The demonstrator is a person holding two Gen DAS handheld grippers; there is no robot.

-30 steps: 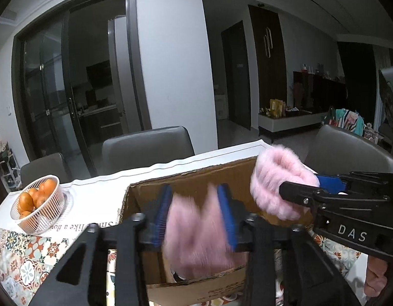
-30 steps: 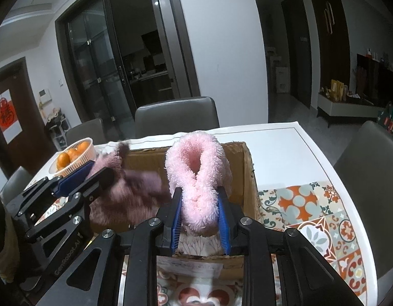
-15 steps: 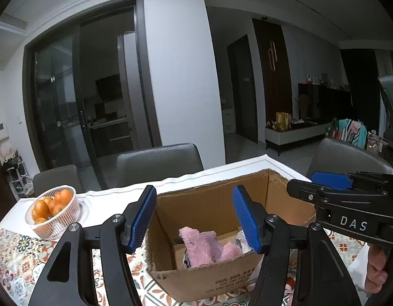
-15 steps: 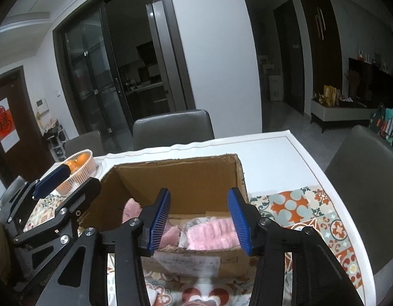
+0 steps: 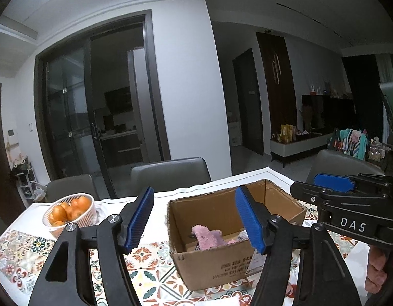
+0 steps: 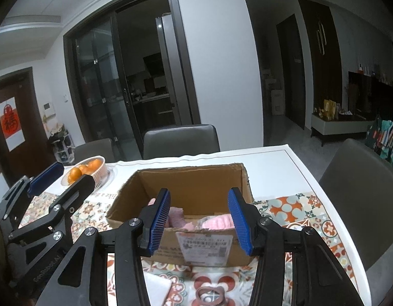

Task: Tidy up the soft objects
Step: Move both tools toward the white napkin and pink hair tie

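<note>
An open cardboard box (image 5: 214, 267) stands on the patterned table; it also shows in the right wrist view (image 6: 204, 252). Two fluffy pink slippers lie inside it: one (image 5: 206, 237) at the left (image 6: 176, 218), one (image 6: 219, 221) at the right. My left gripper (image 5: 196, 219) is open and empty, held above and in front of the box. My right gripper (image 6: 199, 216) is open and empty, just in front of the box's near wall. The right gripper shows at the right of the left wrist view (image 5: 334, 186), the left gripper at the left of the right wrist view (image 6: 61, 178).
A white basket of oranges (image 5: 71, 213) stands at the table's far left (image 6: 86, 170). Grey chairs (image 6: 181, 140) stand behind the table and one (image 6: 362, 191) at its right edge. A white paper (image 6: 158, 288) lies near the front.
Both grippers opened and dropped the pink slippers into the box, then drew back and up from it. The slippers now lie on the box floor.
</note>
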